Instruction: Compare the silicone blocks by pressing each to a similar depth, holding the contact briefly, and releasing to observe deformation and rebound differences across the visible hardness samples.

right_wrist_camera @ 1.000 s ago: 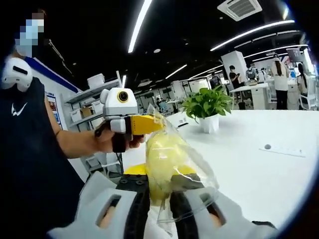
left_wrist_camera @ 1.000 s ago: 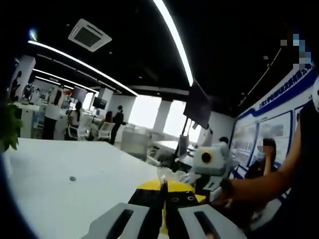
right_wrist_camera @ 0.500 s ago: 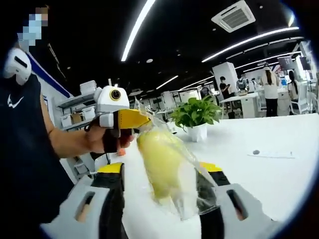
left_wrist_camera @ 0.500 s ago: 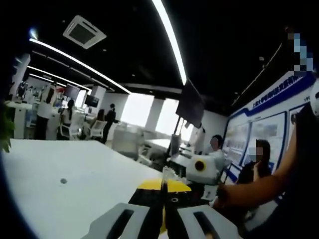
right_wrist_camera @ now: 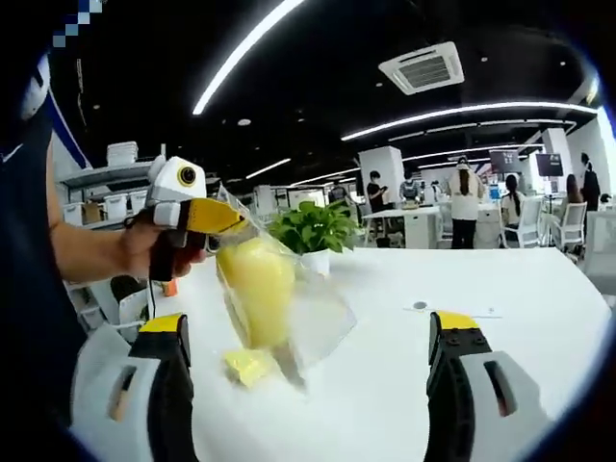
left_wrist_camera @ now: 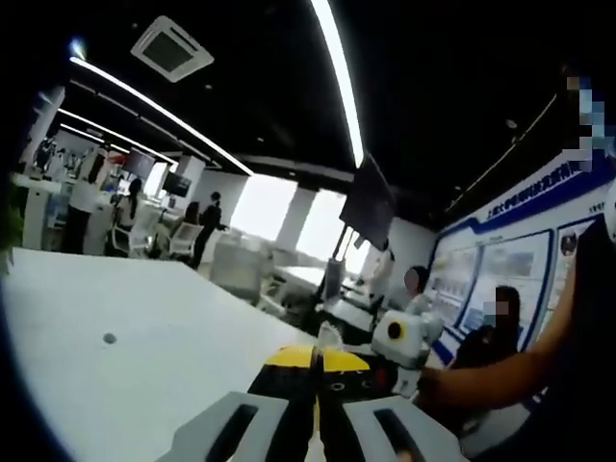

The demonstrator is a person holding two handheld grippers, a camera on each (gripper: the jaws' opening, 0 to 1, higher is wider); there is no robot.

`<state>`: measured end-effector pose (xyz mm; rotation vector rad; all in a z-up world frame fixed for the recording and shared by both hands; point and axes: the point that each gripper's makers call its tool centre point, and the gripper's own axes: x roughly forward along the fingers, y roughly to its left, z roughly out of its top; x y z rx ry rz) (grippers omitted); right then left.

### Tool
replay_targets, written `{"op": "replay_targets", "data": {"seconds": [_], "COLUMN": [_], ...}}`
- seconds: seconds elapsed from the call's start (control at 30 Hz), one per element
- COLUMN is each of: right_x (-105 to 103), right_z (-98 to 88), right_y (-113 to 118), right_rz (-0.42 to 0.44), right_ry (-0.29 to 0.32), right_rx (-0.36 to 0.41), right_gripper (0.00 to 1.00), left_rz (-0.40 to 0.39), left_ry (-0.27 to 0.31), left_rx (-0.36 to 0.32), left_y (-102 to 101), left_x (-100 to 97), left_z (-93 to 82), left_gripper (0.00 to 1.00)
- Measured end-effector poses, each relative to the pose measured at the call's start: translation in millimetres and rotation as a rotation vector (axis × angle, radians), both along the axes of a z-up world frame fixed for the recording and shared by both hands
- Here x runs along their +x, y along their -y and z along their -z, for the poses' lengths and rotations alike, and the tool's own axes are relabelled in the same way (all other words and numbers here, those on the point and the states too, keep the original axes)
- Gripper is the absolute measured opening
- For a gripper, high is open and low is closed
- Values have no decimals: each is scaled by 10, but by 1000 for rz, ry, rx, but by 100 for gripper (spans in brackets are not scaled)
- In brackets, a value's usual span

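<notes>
Right gripper view: the right gripper [right_wrist_camera: 306, 385] stands with its jaws spread wide at 7 and 5 o'clock, nothing between them. At 10 o'clock the left gripper [right_wrist_camera: 234, 220], held in a hand [right_wrist_camera: 144, 252], pinches the top edge of a clear bag [right_wrist_camera: 289, 308], jaws closed on the plastic. A yellow block [right_wrist_camera: 255, 289] hangs inside the bag, just left of centre. A smaller yellow piece [right_wrist_camera: 248, 366] lies on the white table [right_wrist_camera: 481, 375] below it, at 7 o'clock. A potted plant [right_wrist_camera: 313, 231] stands on the table behind the bag.

Left gripper view: the left gripper [left_wrist_camera: 316, 366] at 6 o'clock has its jaws pressed together, with a sliver of the bag sticking up at the tips. The right gripper [left_wrist_camera: 404, 337] sits at 4 o'clock beside a forearm [left_wrist_camera: 500, 375]. The table [left_wrist_camera: 115, 375] spreads toward 8 o'clock.
</notes>
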<state>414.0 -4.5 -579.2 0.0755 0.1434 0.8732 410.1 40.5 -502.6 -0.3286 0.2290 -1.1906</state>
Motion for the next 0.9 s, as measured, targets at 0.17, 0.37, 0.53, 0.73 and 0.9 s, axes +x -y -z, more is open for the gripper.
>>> {"op": "replay_targets", "data": {"seconds": [0.17, 0.37, 0.53, 0.73, 0.9], "right_x": [-59, -163, -294, -433, -519], "right_z": [148, 312, 533, 703, 781], "right_y": [119, 249, 360, 437, 446], "right_rz": [30, 68, 96, 127, 137], "right_ry": [-31, -62, -100, -148, -167], "right_rx": [-2, -13, -38, -30, -26], "right_gripper": [96, 96, 96, 96, 96], "left_rz": [-3, -33, -62, -125, -135], "left_ry": [-28, -76, -126, -195, -246], "left_rx": [11, -11, -20, -14, -18], "left_y": [76, 93, 62, 41, 67], "left_x": [-10, 6, 44, 41, 39], "left_z": [170, 406, 622, 945, 1202], "left_gripper": [0, 0, 0, 0, 0]}}
